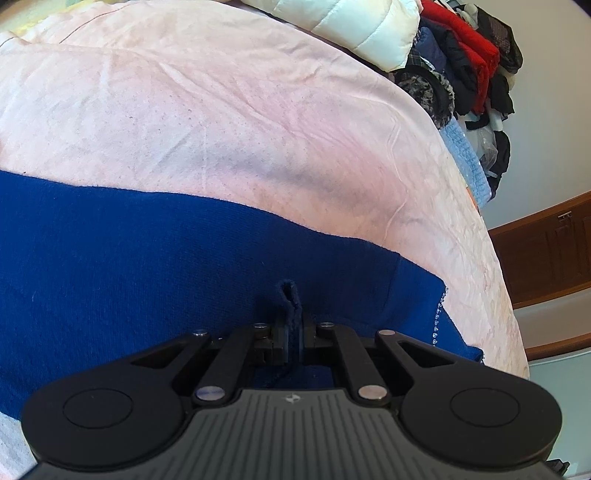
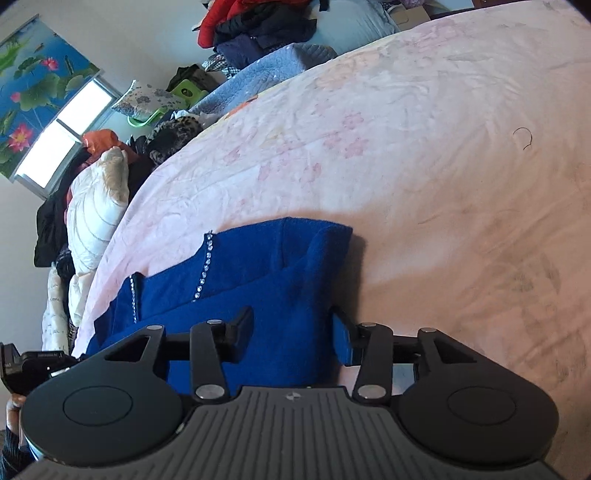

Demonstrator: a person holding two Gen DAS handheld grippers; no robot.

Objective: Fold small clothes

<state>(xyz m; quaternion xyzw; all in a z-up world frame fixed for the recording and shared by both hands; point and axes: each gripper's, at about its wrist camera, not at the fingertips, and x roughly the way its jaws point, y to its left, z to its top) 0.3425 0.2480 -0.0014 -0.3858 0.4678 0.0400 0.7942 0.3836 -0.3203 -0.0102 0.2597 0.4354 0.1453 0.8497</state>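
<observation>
A royal-blue knit garment (image 1: 155, 254) with a line of small rhinestones (image 1: 437, 325) lies flat on a pale pink bedspread (image 1: 221, 103). My left gripper (image 1: 293, 334) is shut on a pinched-up fold of the blue fabric at the garment's near edge. In the right wrist view the same garment (image 2: 280, 273) lies partly folded, with rhinestone trim (image 2: 206, 266). My right gripper (image 2: 293, 332) is open, its two fingers straddling the garment's near part without clamping it.
The pink floral bedspread (image 2: 424, 147) stretches wide to the right. Piles of clothes (image 1: 472, 55) and a white puffer jacket (image 1: 369, 26) crowd the bed's far edge. A wooden cabinet (image 1: 546, 251) stands beyond the bed. A window (image 2: 62, 136) is at left.
</observation>
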